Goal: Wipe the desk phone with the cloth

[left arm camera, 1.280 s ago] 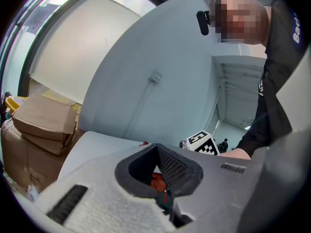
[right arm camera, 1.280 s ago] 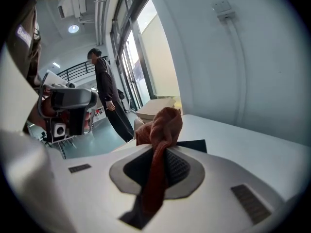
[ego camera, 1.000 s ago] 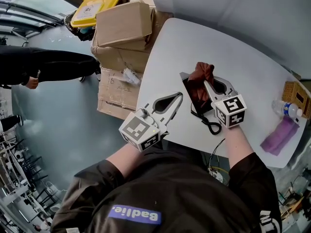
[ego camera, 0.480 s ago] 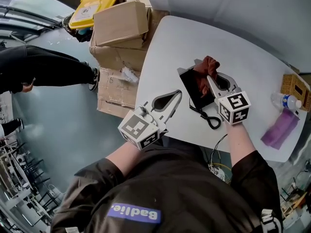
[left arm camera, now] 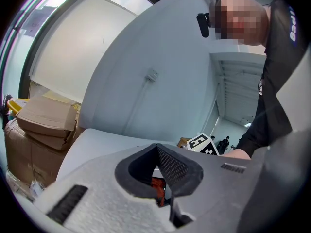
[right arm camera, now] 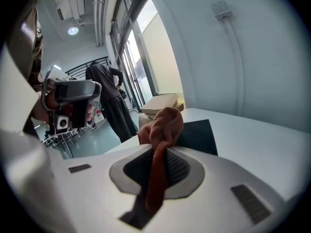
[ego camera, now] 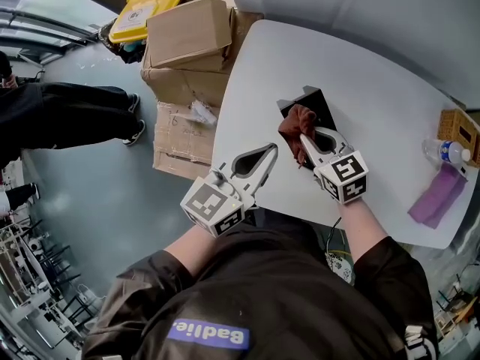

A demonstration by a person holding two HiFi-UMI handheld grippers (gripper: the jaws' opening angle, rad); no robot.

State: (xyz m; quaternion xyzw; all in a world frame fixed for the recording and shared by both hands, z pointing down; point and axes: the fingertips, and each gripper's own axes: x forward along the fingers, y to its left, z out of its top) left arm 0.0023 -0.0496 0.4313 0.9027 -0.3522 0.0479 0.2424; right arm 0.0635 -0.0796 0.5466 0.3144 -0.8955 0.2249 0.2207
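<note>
The black desk phone (ego camera: 309, 103) lies on the white table (ego camera: 375, 88). A rust-brown cloth (ego camera: 295, 121) is bunched on the phone's near left part. My right gripper (ego camera: 303, 136) is shut on the cloth, its tips at the phone's near edge. In the right gripper view the cloth (right arm camera: 163, 125) bulges past the gripper (right arm camera: 164, 148), with the phone (right arm camera: 197, 136) behind it. My left gripper (ego camera: 274, 150) hovers by the table's near left edge, shut and empty, left of the phone. In the left gripper view that gripper (left arm camera: 156, 147) points towards the cloth (left arm camera: 157, 186).
Stacked cardboard boxes (ego camera: 187, 43) and a yellow case (ego camera: 146, 10) stand on the floor left of the table. A water bottle (ego camera: 444, 152), a purple cloth (ego camera: 436, 196) and a wicker box (ego camera: 459, 130) sit at the table's right end. A person (ego camera: 67, 111) stands at the left.
My right gripper has drawn the cloth across the phone towards me and to the left, so the phone's far part now shows. The left gripper has barely moved.
</note>
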